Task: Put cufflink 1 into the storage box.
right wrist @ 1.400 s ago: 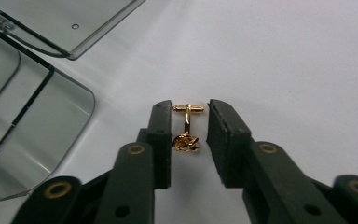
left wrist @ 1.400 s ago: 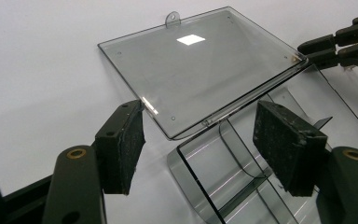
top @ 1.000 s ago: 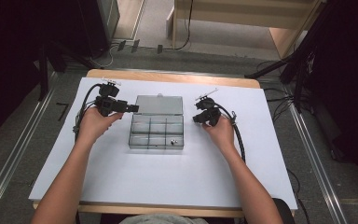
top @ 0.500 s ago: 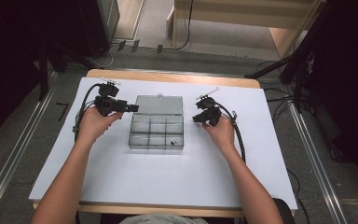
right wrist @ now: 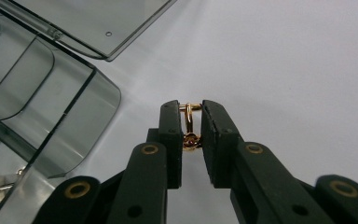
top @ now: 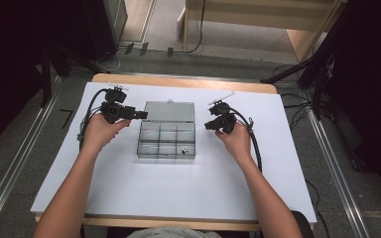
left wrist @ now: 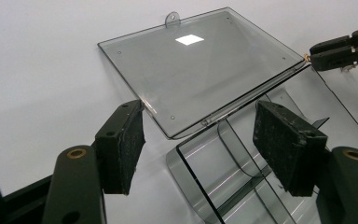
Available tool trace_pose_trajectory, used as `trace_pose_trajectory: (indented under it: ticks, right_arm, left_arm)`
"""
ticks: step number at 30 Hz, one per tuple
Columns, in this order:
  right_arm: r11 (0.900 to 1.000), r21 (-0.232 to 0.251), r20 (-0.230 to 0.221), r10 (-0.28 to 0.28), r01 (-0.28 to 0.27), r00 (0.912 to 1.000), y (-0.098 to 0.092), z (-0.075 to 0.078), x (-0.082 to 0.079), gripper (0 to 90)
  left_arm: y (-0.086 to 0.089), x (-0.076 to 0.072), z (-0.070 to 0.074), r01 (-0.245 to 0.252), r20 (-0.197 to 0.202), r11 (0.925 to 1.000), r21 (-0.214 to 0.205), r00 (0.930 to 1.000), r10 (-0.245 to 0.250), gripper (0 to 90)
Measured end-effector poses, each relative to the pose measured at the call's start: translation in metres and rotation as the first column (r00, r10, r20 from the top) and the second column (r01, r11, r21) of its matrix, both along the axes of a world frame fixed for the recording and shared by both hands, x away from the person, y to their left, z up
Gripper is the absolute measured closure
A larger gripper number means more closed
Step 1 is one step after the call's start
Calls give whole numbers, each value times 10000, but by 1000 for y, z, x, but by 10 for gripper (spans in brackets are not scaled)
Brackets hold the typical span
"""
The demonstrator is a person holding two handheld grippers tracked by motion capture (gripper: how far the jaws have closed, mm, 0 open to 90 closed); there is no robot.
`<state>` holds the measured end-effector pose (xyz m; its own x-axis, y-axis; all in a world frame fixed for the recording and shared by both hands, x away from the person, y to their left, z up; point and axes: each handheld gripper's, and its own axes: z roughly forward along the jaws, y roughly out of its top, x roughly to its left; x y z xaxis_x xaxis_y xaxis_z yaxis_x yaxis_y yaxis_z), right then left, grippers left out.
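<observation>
Presently the right gripper [right wrist: 189, 122] is pinching a small gold ring [right wrist: 189, 125] edge-on between its pads, hovering just above the white sheet [top: 129, 188] beside the right end of the clear compartment box [top: 166, 141]; the box sits mid-table with its lid [left wrist: 200, 65] folded flat away from the person. The left gripper [left wrist: 209, 140] stands with jaws spread wide and empty, poised over the left rear corner of the box where lid meets tray; whether a pad touches the lid edge cannot be told. One front compartment already holds a small silvery item [top: 182, 148].

Assessment: the step in hand appears to be carrying the ring into a compartment.

Recommendations:
- keep the pinch steady; the ring is held by a narrow band near the pad tips and could twist or spring out if pressure varies;
- lift clear of the tray wall before moving inward; the dividers are transparent and easily clipped;
- bring the pad tips low inside the chosen cell before parting the jaws, so the ring drops without bouncing into a neighbouring cell or onto the sheet;
- use the left gripper to steady the tray at its corner; the light plastic may slide if nudged;
- part the jaws slowly and withdraw straight upward.
</observation>
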<state>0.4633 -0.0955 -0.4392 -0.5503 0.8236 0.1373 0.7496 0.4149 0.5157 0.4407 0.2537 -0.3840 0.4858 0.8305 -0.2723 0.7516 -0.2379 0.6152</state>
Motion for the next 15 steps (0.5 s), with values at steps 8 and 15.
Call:
trace_pose_trajectory:
  ticks: [8,15]
  right_arm:
    - [9999,99,37,78,-79,10000,1,7,-6,803]
    - [9995,230,101,194,-197,9998,2,15,-13,803]
  left_arm:
    - [0,0,0,8,11,10000,-13,10000,-8,348]
    - [0,0,0,5,-6,10000,4,10000,-5,347]
